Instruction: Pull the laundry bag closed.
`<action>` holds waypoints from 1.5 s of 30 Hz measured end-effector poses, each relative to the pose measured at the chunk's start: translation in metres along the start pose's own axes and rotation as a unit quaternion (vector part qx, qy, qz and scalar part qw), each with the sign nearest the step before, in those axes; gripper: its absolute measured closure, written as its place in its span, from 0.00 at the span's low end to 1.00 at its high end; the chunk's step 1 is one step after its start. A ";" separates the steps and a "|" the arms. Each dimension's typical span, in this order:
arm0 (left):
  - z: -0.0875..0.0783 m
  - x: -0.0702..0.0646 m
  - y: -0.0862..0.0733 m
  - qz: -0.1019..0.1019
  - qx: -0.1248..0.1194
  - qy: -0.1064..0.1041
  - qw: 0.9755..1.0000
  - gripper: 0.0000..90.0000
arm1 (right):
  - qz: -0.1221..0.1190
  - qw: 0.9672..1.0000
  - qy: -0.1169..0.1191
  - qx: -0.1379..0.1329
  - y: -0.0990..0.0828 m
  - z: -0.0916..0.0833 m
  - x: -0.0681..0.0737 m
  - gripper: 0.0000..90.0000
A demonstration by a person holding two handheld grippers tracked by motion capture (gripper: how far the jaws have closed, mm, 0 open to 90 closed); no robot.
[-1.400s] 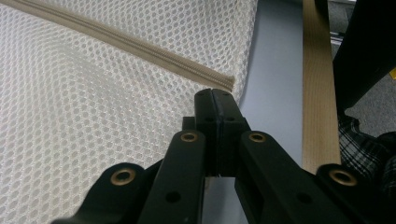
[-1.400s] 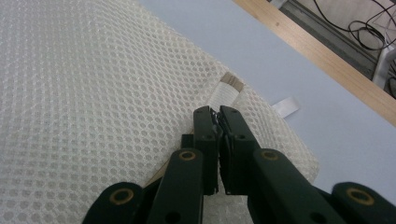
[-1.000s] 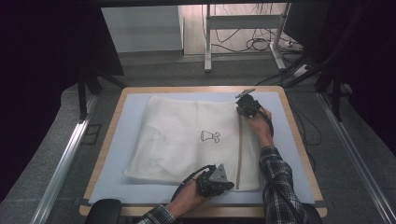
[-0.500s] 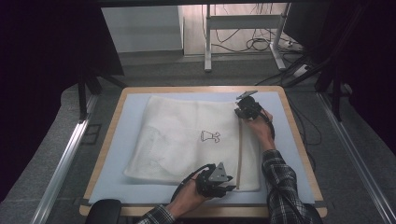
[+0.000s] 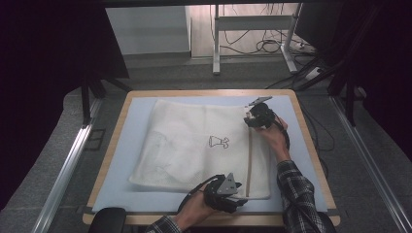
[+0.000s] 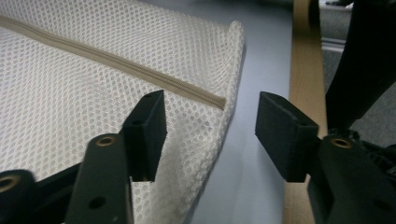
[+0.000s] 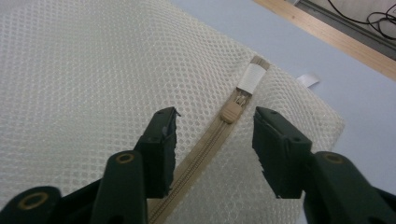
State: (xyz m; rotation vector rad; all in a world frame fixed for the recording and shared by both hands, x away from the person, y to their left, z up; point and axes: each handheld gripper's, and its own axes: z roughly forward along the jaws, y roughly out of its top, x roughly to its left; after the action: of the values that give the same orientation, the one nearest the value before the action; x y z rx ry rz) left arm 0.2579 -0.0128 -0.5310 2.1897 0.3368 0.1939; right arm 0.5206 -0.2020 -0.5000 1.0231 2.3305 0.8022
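We see the white mesh laundry bag (image 5: 194, 145) lying flat on the pale blue bench mat (image 5: 121, 160), its beige zipper (image 5: 249, 160) shut along the right side, the slider (image 7: 229, 113) up at the far end beside a white tab.

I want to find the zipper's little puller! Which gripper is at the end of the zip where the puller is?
The right gripper, at the bag's far end: the tan puller lies between its open jaws. The left gripper sits at the plain near end.
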 end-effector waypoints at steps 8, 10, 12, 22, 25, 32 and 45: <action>-0.007 0.002 -0.005 -0.022 0.004 -0.009 1.000 0.34 | 0.045 0.999 0.027 -0.011 -0.004 -0.007 -0.005 0.38; -0.011 0.002 -0.006 -0.037 -0.003 -0.016 0.999 0.31 | 0.048 0.998 0.033 -0.008 -0.005 -0.007 -0.004 0.31; -0.013 0.003 -0.006 -0.041 -0.005 -0.019 0.999 0.28 | 0.042 0.999 0.030 -0.003 -0.005 -0.007 -0.001 0.29; -0.033 0.004 -0.012 -0.010 0.027 -0.031 0.999 0.18 | 0.051 0.997 0.044 -0.022 -0.006 -0.016 0.006 0.11; -0.032 0.003 -0.014 -0.008 0.038 -0.029 0.999 0.15 | 0.054 0.997 0.055 -0.025 -0.007 -0.019 0.006 0.05; -0.037 0.005 -0.017 -0.023 0.039 -0.026 0.999 0.10 | 0.058 0.995 0.075 -0.013 -0.010 -0.024 0.010 0.02; -0.045 0.009 -0.019 -0.040 0.035 -0.016 0.998 0.08 | 0.043 0.995 0.083 -0.030 -0.012 -0.039 0.024 0.03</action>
State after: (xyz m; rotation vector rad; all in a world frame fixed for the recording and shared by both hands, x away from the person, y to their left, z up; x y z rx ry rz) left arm 0.2513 0.0351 -0.5195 2.2414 0.4179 0.1055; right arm 0.4763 -0.2024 -0.4844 1.0729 2.3960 1.0199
